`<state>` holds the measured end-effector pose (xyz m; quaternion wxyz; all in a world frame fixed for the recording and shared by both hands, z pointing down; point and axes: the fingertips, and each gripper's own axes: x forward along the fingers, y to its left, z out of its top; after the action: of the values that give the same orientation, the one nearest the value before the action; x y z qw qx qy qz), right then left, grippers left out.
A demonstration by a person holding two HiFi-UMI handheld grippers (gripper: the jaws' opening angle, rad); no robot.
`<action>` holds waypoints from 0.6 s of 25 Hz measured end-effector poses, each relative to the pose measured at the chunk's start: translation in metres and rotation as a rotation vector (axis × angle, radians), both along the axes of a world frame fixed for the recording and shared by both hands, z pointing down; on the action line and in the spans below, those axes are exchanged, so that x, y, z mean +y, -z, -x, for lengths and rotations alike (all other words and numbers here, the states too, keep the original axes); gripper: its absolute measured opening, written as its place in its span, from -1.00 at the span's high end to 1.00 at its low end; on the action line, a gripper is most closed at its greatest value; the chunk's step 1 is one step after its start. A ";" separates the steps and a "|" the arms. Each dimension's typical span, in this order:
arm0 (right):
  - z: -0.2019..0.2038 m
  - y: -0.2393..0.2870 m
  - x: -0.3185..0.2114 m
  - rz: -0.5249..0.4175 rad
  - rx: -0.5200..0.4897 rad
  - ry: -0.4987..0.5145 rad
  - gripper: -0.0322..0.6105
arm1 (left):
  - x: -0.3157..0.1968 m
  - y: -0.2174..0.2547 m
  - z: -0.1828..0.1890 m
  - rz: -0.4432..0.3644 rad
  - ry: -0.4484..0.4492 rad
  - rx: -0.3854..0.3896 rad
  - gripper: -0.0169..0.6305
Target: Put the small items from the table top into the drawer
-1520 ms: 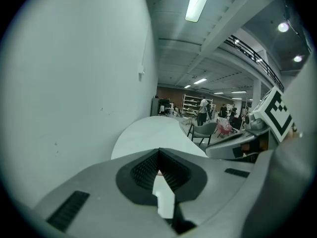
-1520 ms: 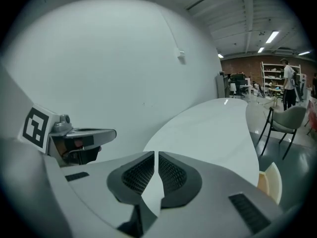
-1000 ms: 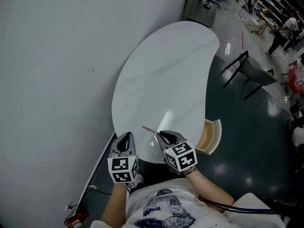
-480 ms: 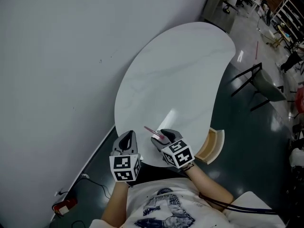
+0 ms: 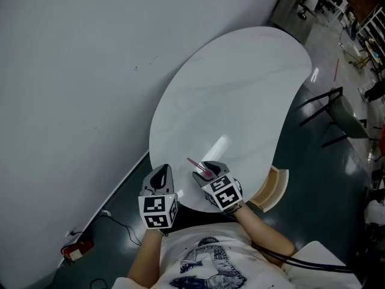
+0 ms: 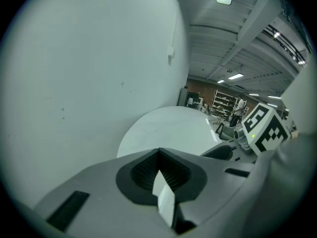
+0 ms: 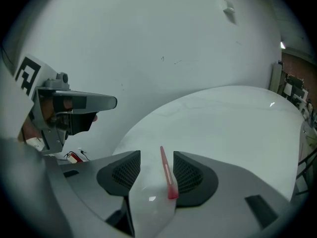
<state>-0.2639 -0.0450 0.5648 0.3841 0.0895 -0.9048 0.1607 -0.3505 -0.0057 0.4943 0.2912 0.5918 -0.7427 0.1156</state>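
Right tongs (image 7: 156, 166): jaws apart, just been opening; pink stick (image 7: 166, 175) stands between them, unclamped, over the counter (image 7: 223, 118) edge. Left tongs (image 6: 159, 168): jaws together.

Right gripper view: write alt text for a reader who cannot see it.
The jaws of the right gripper have just been opening and stand apart, a thin red stick between them. Beyond lie a white rounded table and a grey wall.

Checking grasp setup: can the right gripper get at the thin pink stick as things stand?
Likely yes: the right gripper has just been opening its jaws, which stand either side of the thin pink stick.
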 end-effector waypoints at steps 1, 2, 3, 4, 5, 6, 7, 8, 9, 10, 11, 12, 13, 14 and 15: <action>0.001 -0.003 0.000 0.003 0.005 0.003 0.23 | 0.000 -0.002 0.000 0.002 0.003 0.001 0.89; 0.002 -0.007 0.000 0.008 0.012 0.007 0.23 | 0.000 -0.004 0.001 0.004 0.005 0.003 0.89; 0.002 -0.011 0.000 0.012 0.020 0.012 0.23 | 0.000 -0.005 0.001 0.006 0.008 0.004 0.89; 0.003 -0.014 0.000 0.015 0.029 0.018 0.23 | -0.001 -0.006 0.001 0.008 0.010 0.005 0.89; 0.003 -0.017 0.000 0.017 0.039 0.026 0.23 | -0.001 -0.007 0.001 0.011 0.011 0.007 0.89; 0.003 -0.021 0.001 0.018 0.050 0.036 0.23 | -0.002 -0.008 0.000 0.014 0.010 0.008 0.89; 0.003 -0.024 0.002 0.018 0.061 0.048 0.23 | -0.002 -0.010 0.000 0.016 0.009 0.009 0.89; 0.003 -0.027 0.002 0.017 0.071 0.059 0.23 | -0.003 -0.011 -0.001 0.019 0.007 0.010 0.89; 0.003 -0.031 0.002 0.018 0.081 0.068 0.23 | -0.003 -0.012 -0.001 0.021 0.006 0.010 0.89; 0.003 -0.034 0.003 0.020 0.089 0.074 0.23 | -0.004 -0.013 -0.001 0.024 0.006 0.012 0.89; 0.003 -0.037 0.003 0.022 0.096 0.078 0.23 | -0.004 -0.014 -0.001 0.026 0.007 0.013 0.89; 0.003 -0.039 0.003 0.024 0.102 0.080 0.23 | -0.004 -0.015 -0.001 0.028 0.009 0.015 0.89; 0.002 -0.042 0.002 0.023 0.109 0.084 0.23 | -0.004 -0.017 -0.001 0.030 0.010 0.017 0.89; 0.001 -0.044 0.001 0.017 0.116 0.089 0.23 | -0.005 -0.019 0.000 0.032 0.010 0.018 0.89; 0.001 -0.047 0.000 0.007 0.125 0.097 0.24 | -0.006 -0.022 0.000 0.035 0.009 0.019 0.89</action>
<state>-0.2645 -0.0451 0.6115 0.4477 0.0540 -0.8816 0.1393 -0.3502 -0.0114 0.5158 0.3091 0.5843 -0.7405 0.1214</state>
